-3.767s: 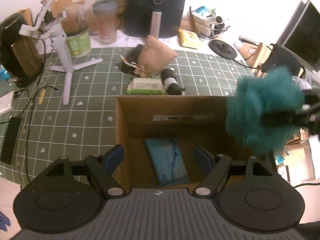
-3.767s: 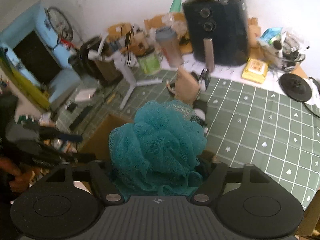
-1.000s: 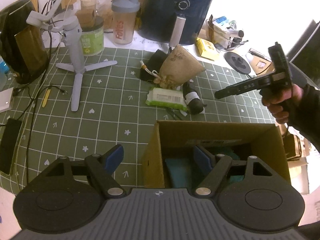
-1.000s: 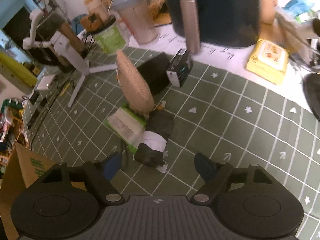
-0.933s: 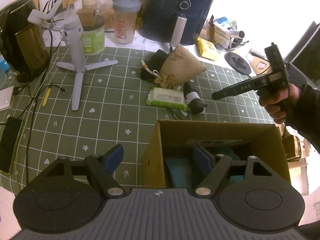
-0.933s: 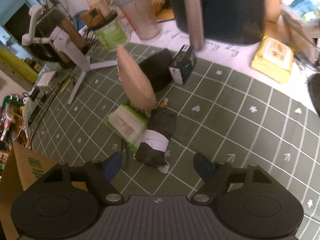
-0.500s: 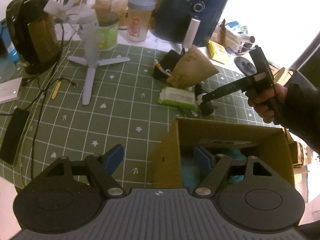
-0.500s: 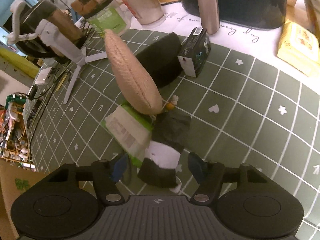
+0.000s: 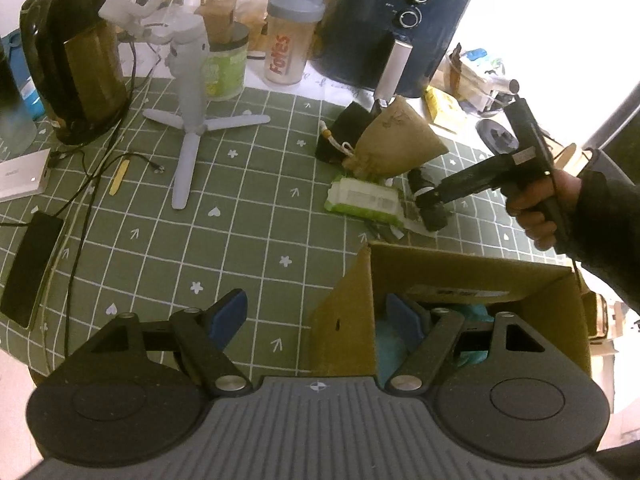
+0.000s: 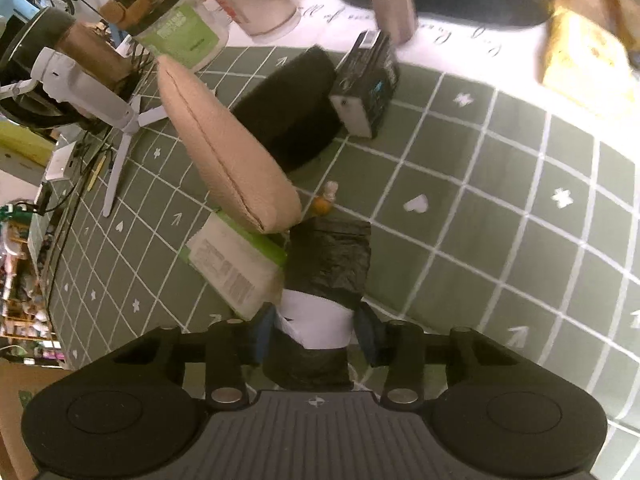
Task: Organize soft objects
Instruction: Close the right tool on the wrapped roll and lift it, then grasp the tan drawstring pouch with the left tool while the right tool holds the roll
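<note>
Two grippers in play, and the right gripper [image 10: 316, 334] was the one doing the work: we had it low over the black roll with the white paper band [image 10: 320, 292] on the green grid mat [image 10: 500, 208], and we'd call this the pinch-and-lift step. Its jaws were narrowed around the banded end, blue pads [image 10: 366, 338] right at either side of the white band, though we couldn't tell if they were actually pressing yet. To do it well we figured: squeeze on the band, not the loose black end, and lift straight up, since the wet wipes pack [image 10: 234, 266] was touching the roll on one side and the tan drawstring pouch [image 10: 224, 152] leaned just behind. From the left wrist view, the left gripper [image 9: 316, 314] hung wide open and empty, straddling the side wall of the cardboard box [image 9: 344, 320], one pad outside and one inside, with something teal [image 9: 476, 316] already in there.
</note>
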Tool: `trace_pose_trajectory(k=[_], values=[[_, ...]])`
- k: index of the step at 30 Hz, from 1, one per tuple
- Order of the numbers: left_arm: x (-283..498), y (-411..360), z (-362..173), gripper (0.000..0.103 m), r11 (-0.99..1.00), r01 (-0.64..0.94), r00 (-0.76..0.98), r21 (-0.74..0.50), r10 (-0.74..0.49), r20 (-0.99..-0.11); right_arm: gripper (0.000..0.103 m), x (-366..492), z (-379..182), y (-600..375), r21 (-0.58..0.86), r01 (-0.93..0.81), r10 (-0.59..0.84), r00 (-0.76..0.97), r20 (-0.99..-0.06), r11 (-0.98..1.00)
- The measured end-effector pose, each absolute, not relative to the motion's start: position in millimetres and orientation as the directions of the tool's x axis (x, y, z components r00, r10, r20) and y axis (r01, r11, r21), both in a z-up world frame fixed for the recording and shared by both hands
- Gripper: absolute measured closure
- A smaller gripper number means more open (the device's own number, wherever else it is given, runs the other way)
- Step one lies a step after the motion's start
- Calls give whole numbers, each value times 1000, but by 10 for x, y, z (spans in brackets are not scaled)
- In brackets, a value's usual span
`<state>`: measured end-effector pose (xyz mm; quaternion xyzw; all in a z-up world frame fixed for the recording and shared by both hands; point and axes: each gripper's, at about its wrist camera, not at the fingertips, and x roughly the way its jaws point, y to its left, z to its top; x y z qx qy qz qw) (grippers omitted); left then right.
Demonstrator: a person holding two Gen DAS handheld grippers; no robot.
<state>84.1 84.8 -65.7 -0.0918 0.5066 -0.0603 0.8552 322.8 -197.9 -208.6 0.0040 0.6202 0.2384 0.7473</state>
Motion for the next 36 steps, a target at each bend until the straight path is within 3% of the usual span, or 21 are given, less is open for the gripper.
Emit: trace_pose_trajectory(k=[6, 11, 22, 36], values=[[887, 850, -633, 26, 975, 22, 497, -219, -201, -844, 57, 3181, -1903, -2091, 181, -354, 239, 127, -963, 918], [959, 844, -590, 26, 977, 26, 516, -213, -196, -834, 57, 3120, -2080, -2147, 25, -366, 85, 147, -985, 930], [1171, 765, -464, 26, 979, 97, 561, -177, -201, -803, 58, 3024, -2215, -2289, 65, -268, 117, 182, -976, 961], [1551, 636, -383, 26, 979, 129, 577, -158, -204, -791, 58, 2685, -1692, -2455, 101, -235, 164, 270, -949, 967]])
